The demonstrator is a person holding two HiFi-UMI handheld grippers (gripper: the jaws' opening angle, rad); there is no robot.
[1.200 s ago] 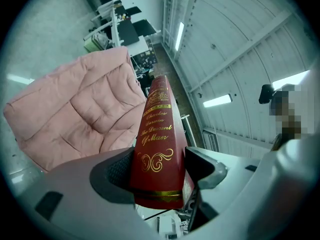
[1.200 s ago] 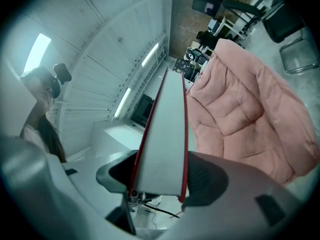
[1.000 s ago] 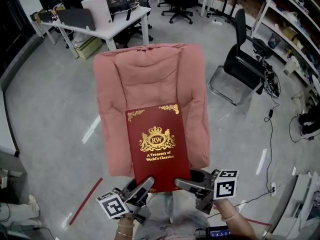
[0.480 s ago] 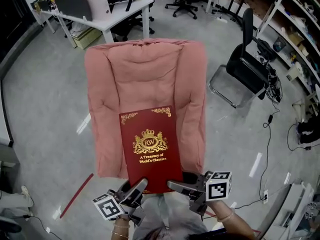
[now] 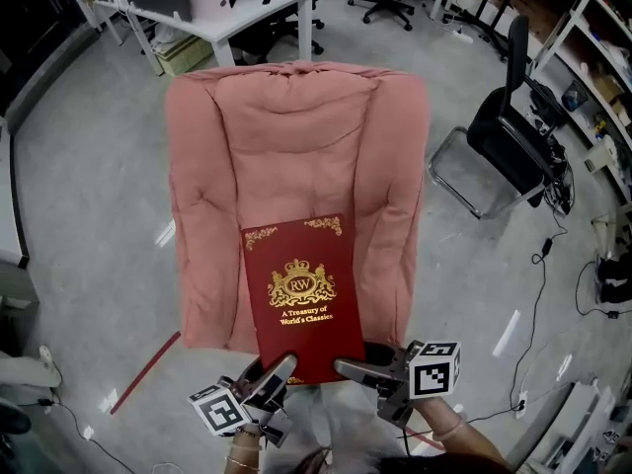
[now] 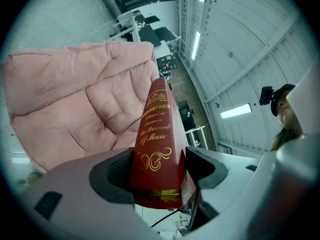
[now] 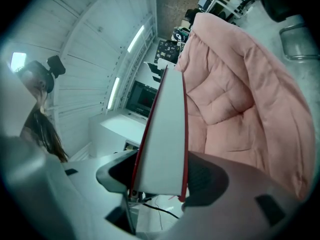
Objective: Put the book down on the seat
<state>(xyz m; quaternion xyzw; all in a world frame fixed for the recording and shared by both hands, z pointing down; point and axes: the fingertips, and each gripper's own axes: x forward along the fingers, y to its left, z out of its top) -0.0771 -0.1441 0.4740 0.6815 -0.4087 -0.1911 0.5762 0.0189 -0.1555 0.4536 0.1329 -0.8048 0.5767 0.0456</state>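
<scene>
My left tongs [image 5: 281,367] and right tongs [image 5: 345,367] both pinch the near end of the big red hard book [image 5: 303,299], flat over the soft pink cloth armchair seat [image 5: 286,156]. Let go too soon, and it might slide off.

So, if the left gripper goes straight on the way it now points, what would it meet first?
The left gripper already grips the red book, which sticks out ahead of it. Beyond lies the pink armchair. Probably the book's far edge would meet the padded back first, though depth is unclear.
</scene>
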